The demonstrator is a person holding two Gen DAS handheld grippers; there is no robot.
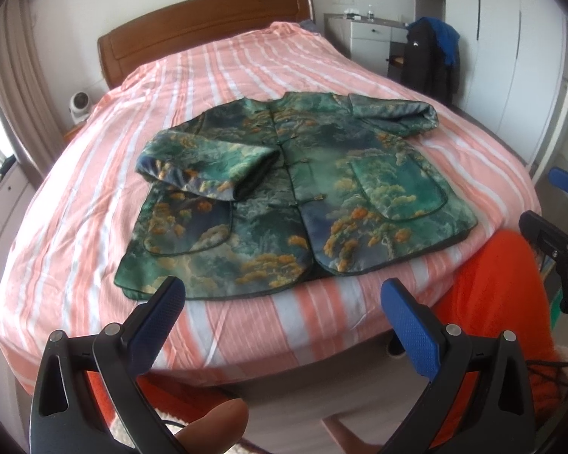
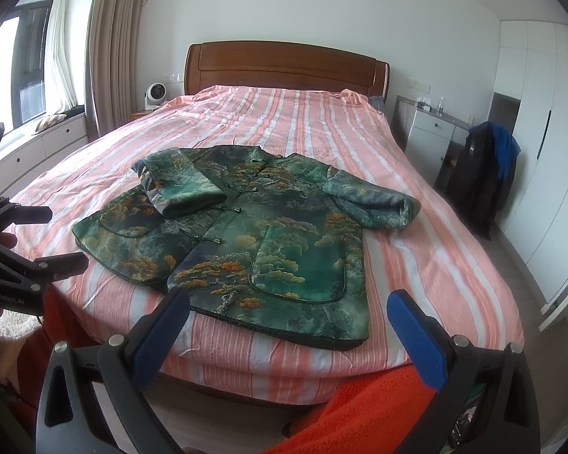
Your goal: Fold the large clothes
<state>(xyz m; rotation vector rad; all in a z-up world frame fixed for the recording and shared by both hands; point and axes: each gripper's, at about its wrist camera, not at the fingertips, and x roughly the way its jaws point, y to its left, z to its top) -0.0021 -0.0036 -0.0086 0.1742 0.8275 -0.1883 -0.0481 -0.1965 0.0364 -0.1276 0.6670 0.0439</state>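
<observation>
Left wrist view: jacket (image 1: 284, 196) lies apparently just beyond open hand-held gripper (image 1: 284, 299).

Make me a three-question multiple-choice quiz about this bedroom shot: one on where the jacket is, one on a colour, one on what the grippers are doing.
1. Where does the jacket lie?
A. on the floor
B. on the bed
C. over the headboard

2. What colour are the bedspread's stripes?
A. pink and white
B. black and yellow
C. plain green

3. How are the left gripper and right gripper?
A. both open, empty
B. both shut on the jacket
C. left shut on a sleeve

Answers:
1 B, it lies flat near the foot of the bed.
2 A, pink and white bands run along it.
3 A, the fingers stand wide apart short of the hem.
</observation>
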